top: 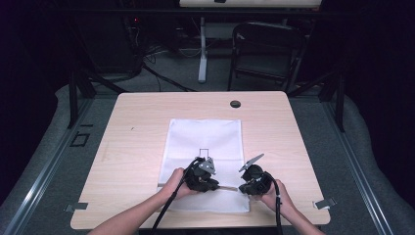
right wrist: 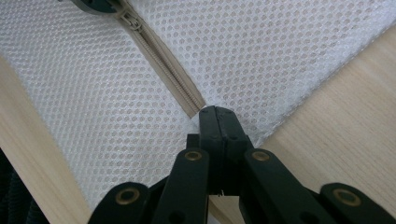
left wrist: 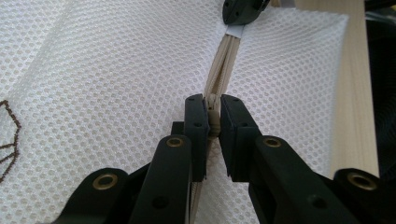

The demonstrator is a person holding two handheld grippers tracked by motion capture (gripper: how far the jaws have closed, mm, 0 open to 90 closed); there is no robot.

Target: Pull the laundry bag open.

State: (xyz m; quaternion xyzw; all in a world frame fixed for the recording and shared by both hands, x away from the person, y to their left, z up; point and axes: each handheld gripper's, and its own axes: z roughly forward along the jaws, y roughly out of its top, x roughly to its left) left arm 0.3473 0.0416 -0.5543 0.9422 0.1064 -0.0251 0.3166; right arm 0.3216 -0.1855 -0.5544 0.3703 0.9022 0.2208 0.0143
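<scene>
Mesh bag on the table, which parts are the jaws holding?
Left gripper pinches the zipper pull; right gripper clamps the mesh bag at the zipper's end.

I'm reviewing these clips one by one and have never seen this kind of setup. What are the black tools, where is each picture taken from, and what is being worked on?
No robot here: a person holds a hand-held two-jaw clamp in each hand. The high view looks down on a wooden table from the person's side, forearms coming in at the bottom. The other two pictures come from small cameras riding on each clamp, looking along its black jaws.

On the table lies a white mesh bag with a beige zipper along its near edge. In the left gripper view, the left gripper is closed on the zipper slider. In the right gripper view, the right gripper is closed on the bag's edge at the end of the zipper, seemingly to hold it steady. Each of these views also shows the other clamp at its top edge.
</scene>
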